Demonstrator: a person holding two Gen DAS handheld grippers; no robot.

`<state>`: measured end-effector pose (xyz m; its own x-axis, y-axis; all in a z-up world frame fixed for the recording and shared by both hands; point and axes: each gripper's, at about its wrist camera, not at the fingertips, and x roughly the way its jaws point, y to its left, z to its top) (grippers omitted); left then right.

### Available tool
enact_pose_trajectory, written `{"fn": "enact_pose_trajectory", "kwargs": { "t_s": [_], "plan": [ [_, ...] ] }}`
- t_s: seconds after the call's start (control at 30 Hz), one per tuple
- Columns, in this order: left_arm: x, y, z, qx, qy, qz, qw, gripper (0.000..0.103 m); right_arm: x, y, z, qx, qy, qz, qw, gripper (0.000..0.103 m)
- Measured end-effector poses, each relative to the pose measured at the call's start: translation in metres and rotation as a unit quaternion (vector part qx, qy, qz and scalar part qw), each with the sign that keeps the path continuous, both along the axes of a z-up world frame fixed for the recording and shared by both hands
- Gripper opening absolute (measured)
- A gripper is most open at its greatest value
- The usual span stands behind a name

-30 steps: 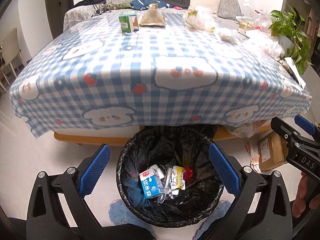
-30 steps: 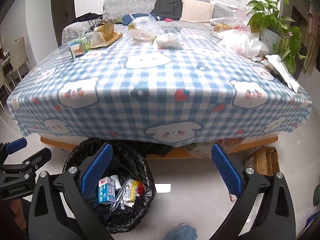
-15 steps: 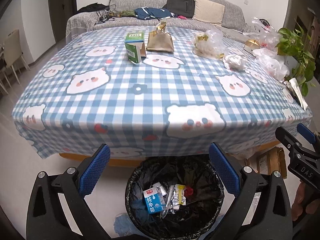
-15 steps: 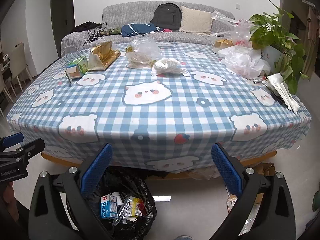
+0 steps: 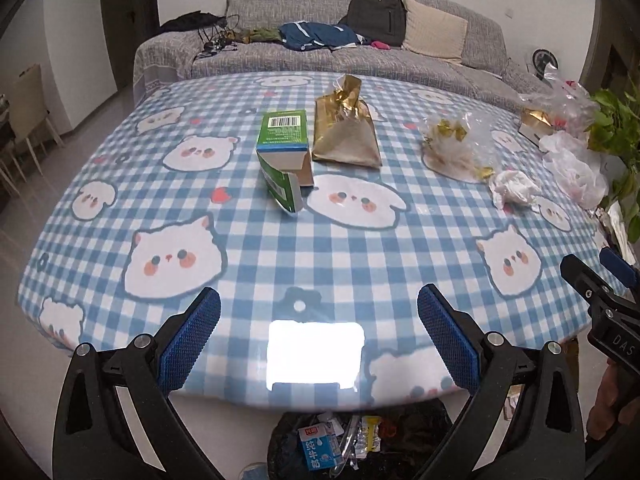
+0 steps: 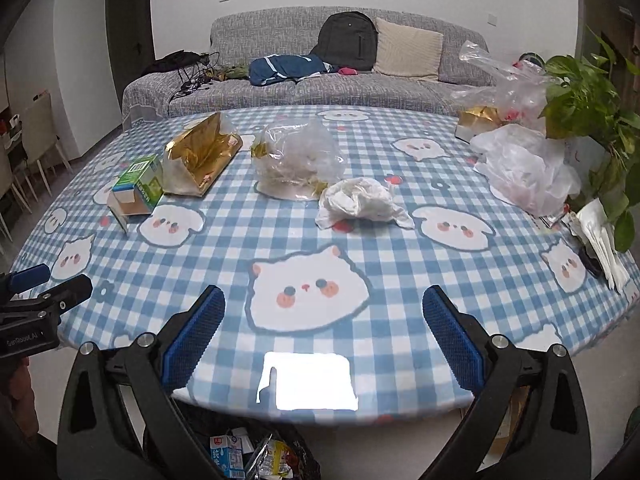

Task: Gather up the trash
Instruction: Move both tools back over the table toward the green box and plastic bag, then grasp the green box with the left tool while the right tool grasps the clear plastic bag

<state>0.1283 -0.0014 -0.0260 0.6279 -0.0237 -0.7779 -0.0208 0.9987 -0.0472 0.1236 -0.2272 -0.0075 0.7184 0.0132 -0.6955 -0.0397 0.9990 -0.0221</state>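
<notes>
My left gripper (image 5: 319,334) is open and empty above the table's near edge. My right gripper (image 6: 323,336) is open and empty, also above the near edge. On the table lie a green opened carton (image 5: 285,152) (image 6: 138,190), a gold foil bag (image 5: 346,132) (image 6: 202,152), a clear plastic bag with gold wrappers (image 5: 456,148) (image 6: 298,158) and a crumpled white tissue (image 5: 514,188) (image 6: 360,202). The black-lined trash bin (image 5: 400,452) (image 6: 304,456) stands below the table edge and holds a blue milk carton (image 5: 318,448) and wrappers.
White plastic bags (image 6: 524,168), a gold box (image 6: 478,120) and a potted plant (image 6: 588,104) crowd the table's right side. Folded paper (image 6: 604,240) lies at the right edge. A grey sofa (image 6: 344,80) is behind. Chairs (image 5: 24,120) stand at left.
Both grippers have risen from bin level to above the table edge. The bin has slid to the bottom of both views. Both stay open.
</notes>
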Motion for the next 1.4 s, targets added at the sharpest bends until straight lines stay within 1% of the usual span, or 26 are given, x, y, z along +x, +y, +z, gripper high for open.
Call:
{"fn": "enact_pose_trajectory", "kwargs": {
  "t_s": [0.2,0.33,0.43,0.53,0.7,0.83,1.0,1.1,1.17,1.23,1.37,1.4],
  "plan": [
    [0.055,0.018,-0.003,-0.003,0.015,0.018,0.9997,0.097,0.051,0.010,0.007,-0.017,-0.005,0.013,1.000,0.095],
    [0.088,0.026,0.003,0.005,0.013,0.022,0.9997,0.097,0.083,0.008,0.008,-0.005,-0.006,0.010,1.000,0.095],
    [0.112,0.033,0.003,0.005,0.021,0.029,0.9994,0.097,0.105,0.010,0.008,0.002,-0.006,0.010,1.000,0.095],
    [0.130,0.036,0.001,0.000,0.028,0.033,0.9991,0.096,0.125,0.011,0.008,0.006,-0.006,0.009,1.000,0.095],
    [0.152,0.035,-0.011,0.011,0.041,0.025,0.9988,0.094,0.150,0.015,0.007,0.014,-0.008,0.014,1.000,0.095],
    [0.162,0.035,-0.018,0.015,0.047,0.022,0.9985,0.088,0.159,0.015,0.002,0.037,-0.023,0.012,0.999,0.095],
    [0.168,0.033,-0.022,0.018,0.051,0.016,0.9984,0.079,0.174,0.021,-0.010,0.039,-0.011,0.011,0.999,0.095],
    [0.172,0.032,-0.026,0.018,0.055,0.012,0.9983,0.069,0.181,0.022,-0.017,0.045,-0.002,0.008,0.999,0.095],
    [0.174,0.030,-0.029,0.018,0.060,0.008,0.9980,0.055,0.186,0.024,-0.023,0.049,0.006,0.010,0.999,0.095],
    [0.175,0.029,-0.032,0.016,0.064,0.004,0.9978,0.047,0.189,0.028,-0.029,0.042,0.011,0.008,0.999,0.095],
    [0.175,0.028,-0.032,0.018,0.061,0.002,0.9980,0.046,0.194,0.030,-0.040,0.039,0.025,0.002,0.999,0.094],
    [0.175,0.028,-0.032,0.017,0.060,0.002,0.9980,0.046,0.196,0.029,-0.042,0.041,0.028,-0.001,0.999,0.087]
  ]
}}
